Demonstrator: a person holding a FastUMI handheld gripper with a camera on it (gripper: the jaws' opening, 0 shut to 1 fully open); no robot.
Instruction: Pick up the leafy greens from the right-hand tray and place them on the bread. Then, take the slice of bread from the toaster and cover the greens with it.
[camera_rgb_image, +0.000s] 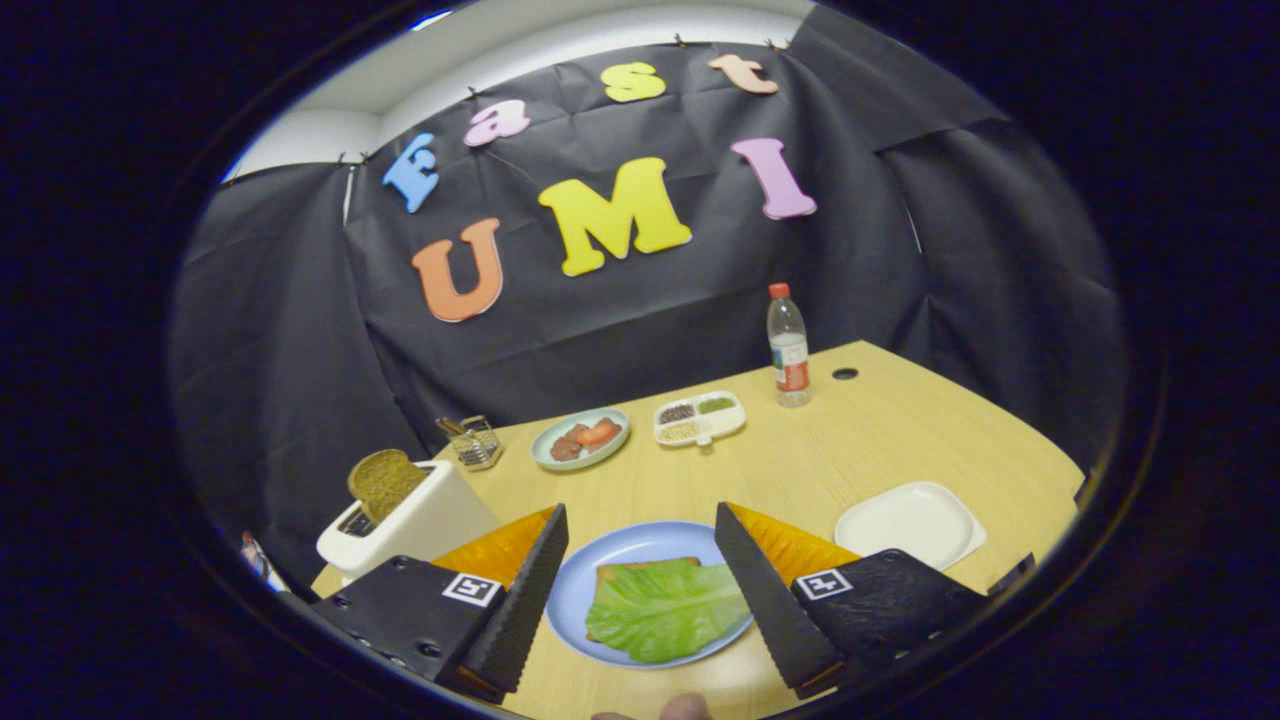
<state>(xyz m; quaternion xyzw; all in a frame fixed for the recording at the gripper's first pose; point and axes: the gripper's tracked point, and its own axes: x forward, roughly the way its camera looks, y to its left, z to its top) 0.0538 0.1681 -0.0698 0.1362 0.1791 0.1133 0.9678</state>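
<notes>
With the jaws (632, 590) spread wide and empty above the flat green lettuce leaf (668, 610) already lying on bread on the round blue plate (640, 548), the remaining brown bread slice (384, 482), upright in the white toaster (415, 525) on the counter (800, 470), looked light, stiff and crumbly, best pinched gently across its exposed top.

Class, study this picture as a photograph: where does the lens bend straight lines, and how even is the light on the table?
In the gripper view the fisheye lens bows the table edge; light falls evenly, with soft shadow beside the toaster; the lettuce on the blue plate looks sharp between the open gripper fingers; the far bottle is slightly soft.
</notes>
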